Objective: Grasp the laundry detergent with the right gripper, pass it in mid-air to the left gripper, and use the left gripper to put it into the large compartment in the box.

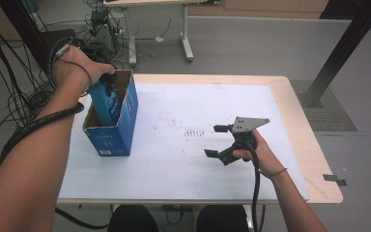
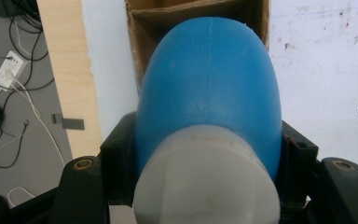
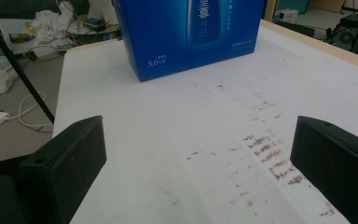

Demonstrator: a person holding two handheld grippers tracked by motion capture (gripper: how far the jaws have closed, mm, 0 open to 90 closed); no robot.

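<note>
Grey floor with loose cables surrounds the surface [image 1: 290,96], a wooden top under a white, speckled sheet; a second table stands behind it.

Left tool [image 1: 107,79]: clenched on the bottle [image 1: 105,104]; in the left gripper view both jaws press the flanks of the blue bottle [image 2: 209,88] just above its white cap; the bottle hangs base-down, partly inside the open top of the box [image 1: 113,130].

Box: blue carton, brown inside, standing upright at the left edge of the surface; in the right gripper view the box [image 3: 191,32] face carries a printed bottle picture and the legible figure "5.0"; the remaining small print is too blurred to read.

Right tool [image 1: 216,141]: released, jaws spread wide with nothing between them; held low over the surface, well apart from the box.
</note>
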